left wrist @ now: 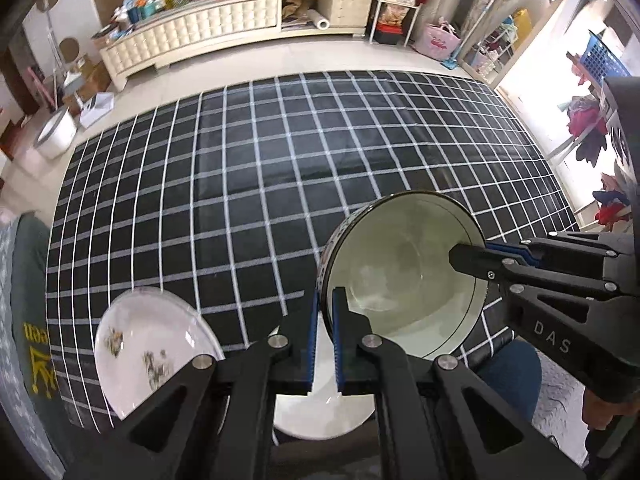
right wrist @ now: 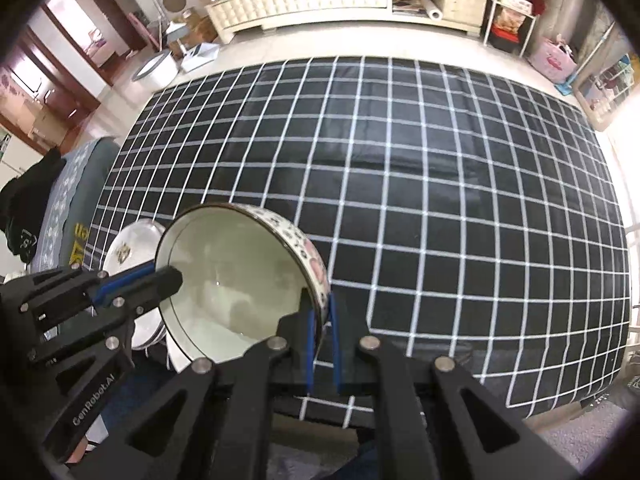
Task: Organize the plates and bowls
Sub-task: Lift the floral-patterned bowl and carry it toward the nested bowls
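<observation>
A floral-patterned bowl [left wrist: 404, 276] with a pale inside and dark rim is held tilted above the near edge of the checked table [left wrist: 280, 160]. My left gripper [left wrist: 326, 304] is shut on its left rim. My right gripper [right wrist: 320, 306] is shut on its right rim; the bowl [right wrist: 240, 280] fills the lower left of the right wrist view. Each gripper shows in the other's view: the right [left wrist: 472, 258], the left [right wrist: 168, 276]. A white plate [left wrist: 152, 348] with small dark motifs lies at the near left table edge, and also shows in the right wrist view [right wrist: 132, 244]. Another white dish [left wrist: 320, 412] lies under my left gripper.
The black tablecloth with white grid [right wrist: 440, 200] covers the table beyond the bowl. A grey cushioned seat [right wrist: 76, 184] stands at the table's left. A cream cabinet [left wrist: 200, 36] and a white bucket [left wrist: 56, 132] stand on the floor beyond.
</observation>
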